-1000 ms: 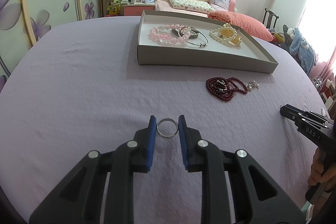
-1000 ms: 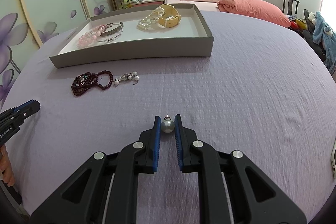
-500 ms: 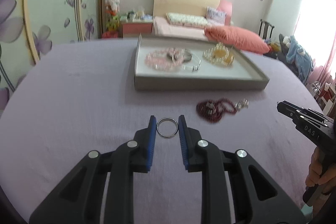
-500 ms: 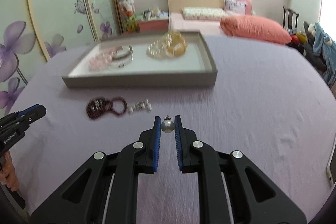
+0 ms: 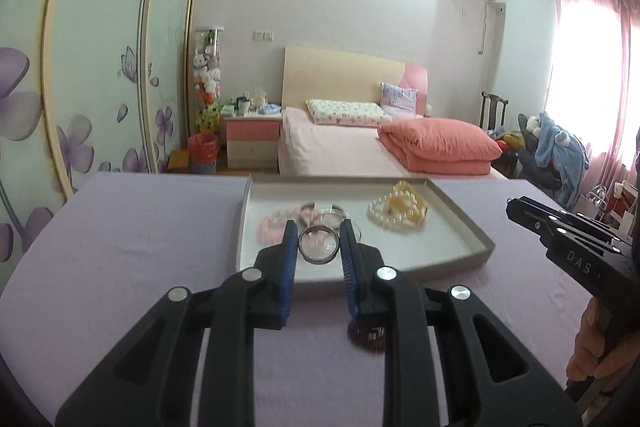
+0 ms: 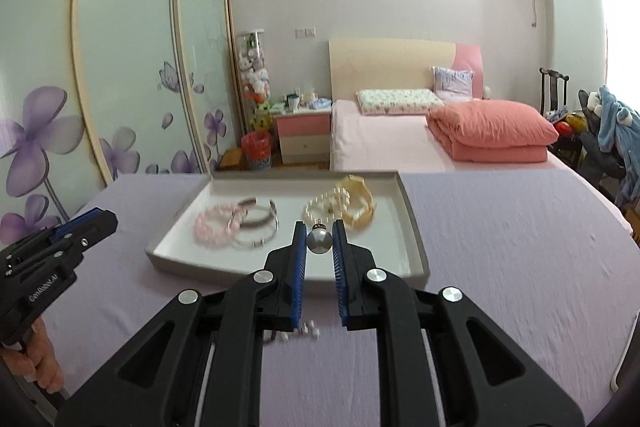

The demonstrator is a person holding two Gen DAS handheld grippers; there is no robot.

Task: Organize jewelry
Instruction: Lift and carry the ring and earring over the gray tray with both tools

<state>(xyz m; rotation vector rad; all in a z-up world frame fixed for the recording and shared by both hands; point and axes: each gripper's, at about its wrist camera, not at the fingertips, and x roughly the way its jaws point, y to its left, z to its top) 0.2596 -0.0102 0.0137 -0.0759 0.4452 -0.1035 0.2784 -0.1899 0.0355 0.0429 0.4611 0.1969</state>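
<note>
My left gripper [image 5: 319, 245] is shut on a silver ring [image 5: 319, 247] and holds it in the air over the near edge of the grey tray [image 5: 476, 233]. My right gripper [image 6: 319, 241] is shut on a grey pearl pendant [image 6: 319, 241], also lifted before the tray [image 6: 416, 239]. In the tray lie a pink bead bracelet [image 6: 212, 229], silver bangles [image 6: 260, 223] and a pearl and yellow bracelet [image 6: 344, 207]. A dark red bead string [image 5: 366, 341] and a small pearl piece [image 6: 306, 331] lie on the purple cloth under the grippers.
The purple tablecloth [image 6: 520, 247] covers a round table. Beyond it stand a bed with a salmon quilt [image 6: 492, 139], a pink nightstand [image 6: 304, 135] and flowered wardrobe doors [image 6: 120, 67]. The other gripper shows at each view's side edge.
Both grippers have risen from the cloth and moved forward toward the tray, each still holding its piece. The bead string and pearl piece now lie under them.
</note>
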